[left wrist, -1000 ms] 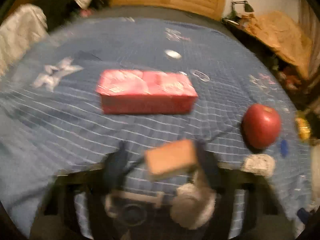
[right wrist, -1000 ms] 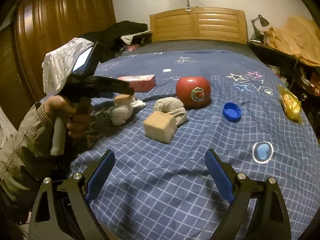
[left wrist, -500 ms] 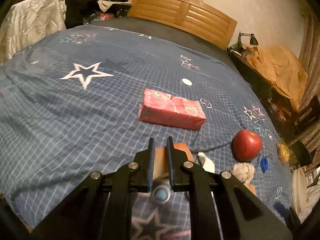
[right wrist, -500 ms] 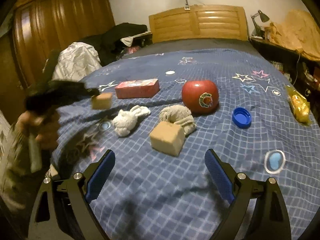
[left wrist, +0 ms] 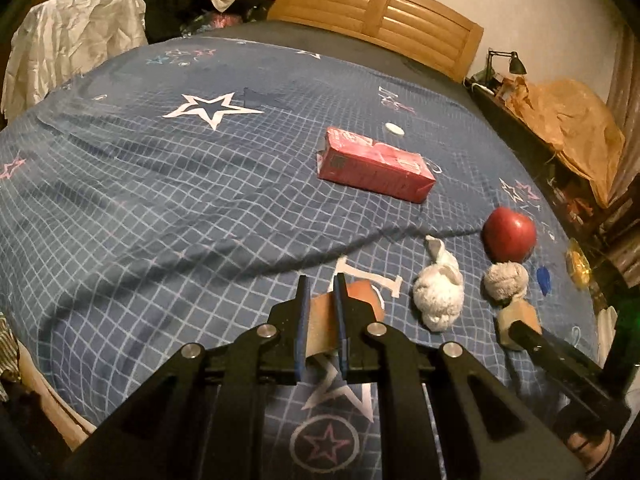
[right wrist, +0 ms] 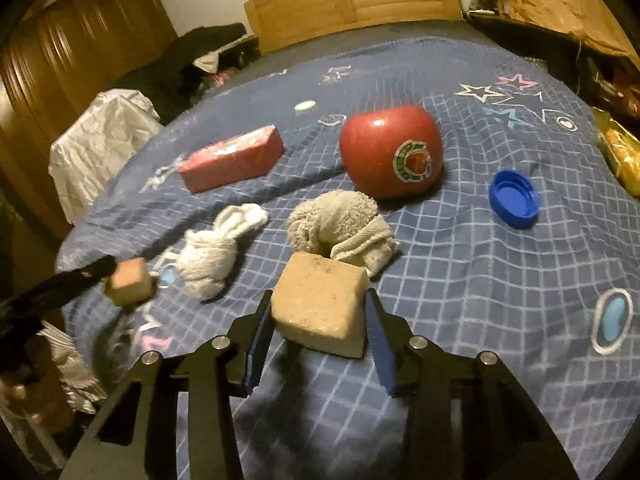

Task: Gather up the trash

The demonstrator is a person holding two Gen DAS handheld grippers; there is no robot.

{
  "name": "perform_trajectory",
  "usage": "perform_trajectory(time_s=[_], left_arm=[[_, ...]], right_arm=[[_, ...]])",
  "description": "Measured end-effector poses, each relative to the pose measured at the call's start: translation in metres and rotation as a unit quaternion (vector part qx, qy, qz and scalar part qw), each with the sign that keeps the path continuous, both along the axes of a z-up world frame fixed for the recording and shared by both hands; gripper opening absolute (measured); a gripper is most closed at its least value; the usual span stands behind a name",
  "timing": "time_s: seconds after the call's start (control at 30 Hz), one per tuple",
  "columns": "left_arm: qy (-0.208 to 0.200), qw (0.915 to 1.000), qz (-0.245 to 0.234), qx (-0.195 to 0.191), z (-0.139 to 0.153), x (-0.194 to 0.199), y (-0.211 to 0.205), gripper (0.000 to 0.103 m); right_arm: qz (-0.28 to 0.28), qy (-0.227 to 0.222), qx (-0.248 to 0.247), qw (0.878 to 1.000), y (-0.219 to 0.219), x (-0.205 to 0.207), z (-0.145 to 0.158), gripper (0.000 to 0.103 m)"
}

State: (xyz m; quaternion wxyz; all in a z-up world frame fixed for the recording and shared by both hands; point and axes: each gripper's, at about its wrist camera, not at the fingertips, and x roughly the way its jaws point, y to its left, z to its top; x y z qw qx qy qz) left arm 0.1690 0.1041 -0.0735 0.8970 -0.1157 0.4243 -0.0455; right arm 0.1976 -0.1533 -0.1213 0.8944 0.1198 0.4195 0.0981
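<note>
Trash mostly uncollected: left gripper [left wrist: 320, 316] pinching small tan block [left wrist: 320, 328]; right gripper [right wrist: 318, 344] closing around larger tan block [right wrist: 320, 300] mid-bed (rags, cap, carton left).

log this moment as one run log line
left gripper: shut on small tan block | right gripper: closing around large tan sponge block | on blue bedspread

The right gripper [right wrist: 318, 334] has its jaws closing around a tan foam block [right wrist: 320, 300] on the bed [right wrist: 500, 300]. At twelve o'clock lies a beige rolled sock [right wrist: 340, 224], at one o'clock a red apple [right wrist: 390, 150].
</note>
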Motion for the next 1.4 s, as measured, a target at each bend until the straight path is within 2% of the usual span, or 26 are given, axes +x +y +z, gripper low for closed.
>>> perform_trajectory(time_s=[0.23,0.4,0.47,0.53,0.57,0.63,0.7,0.77,0.83,0.9,1.0,1.03,1.07,1.17,1.27,1.4], left_arm=[[-0.004,1.0000,-0.004,0.002,0.001,-0.003,-0.008,0.011],[-0.007,0.9997,-0.007,0.024,-0.003,-0.001,-0.012,0.011],[-0.006,0.9995,0.000,0.031,-0.006,0.001,-0.011,0.019],[-0.007,0.9998,0.005,0.019,-0.006,0.002,-0.005,0.056],[-0.008,0.9999,0.007,0.011,-0.006,0.002,-0.001,0.060],[-0.016,0.9998,0.009,0.002,-0.003,-0.001,0.004,0.061],[-0.023,0.9997,0.002,0.005,0.000,-0.005,0.004,0.065],[-0.039,0.9989,-0.013,0.024,0.001,-0.008,-0.001,0.068],[-0.045,0.9972,-0.032,0.051,-0.002,-0.008,-0.010,0.071],[-0.041,0.9960,-0.051,0.061,-0.010,-0.003,-0.017,0.071],[-0.027,0.9959,-0.071,0.049,-0.023,0.011,-0.022,0.069],[-0.023,0.9956,-0.078,0.047,-0.028,0.014,-0.024,0.047],[-0.010,0.9953,-0.077,0.057,-0.036,0.020,-0.026,0.047],[-0.017,0.9965,-0.071,0.039,-0.035,0.016,-0.017,0.042],[-0.030,0.9974,-0.032,0.057,-0.026,0.003,-0.001,0.040],[-0.027,0.9981,0.000,0.055,-0.025,-0.002,0.018,0.040]], right_arm=[[0.008,-0.012,0.008,1.000,-0.006,-0.017,0.013,0.046],[0.001,-0.009,0.000,1.000,-0.007,-0.016,0.010,0.046],[-0.001,-0.004,-0.001,1.000,-0.009,-0.014,0.007,0.047],[-0.002,-0.003,-0.007,1.000,-0.009,-0.013,0.006,0.048],[-0.003,-0.002,-0.009,1.000,-0.009,-0.013,0.005,0.048],[-0.005,-0.002,-0.011,1.000,-0.008,-0.013,0.006,0.049],[-0.003,-0.011,-0.018,1.000,-0.005,-0.016,0.010,0.052],[-0.007,-0.023,-0.030,0.999,-0.003,-0.020,0.014,0.059],[-0.024,-0.046,-0.046,0.998,-0.002,-0.026,0.023,0.061],[-0.017,-0.068,-0.061,0.996,0.004,-0.031,0.032,0.062],[0.024,-0.084,-0.055,0.995,0.020,-0.030,0.041,0.062],[0.040,-0.085,-0.058,0.994,0.029,-0.027,0.042,0.062],[0.054,-0.084,-0.061,0.993,0.037,-0.024,0.043,0.062],[0.088,-0.065,-0.064,0.992,0.059,-0.007,0.040,0.061],[0.109,-0.030,-0.046,0.993,0.079,0.018,0.029,0.061],[0.116,0.006,-0.031,0.993,0.103,0.044,0.007,0.061]])
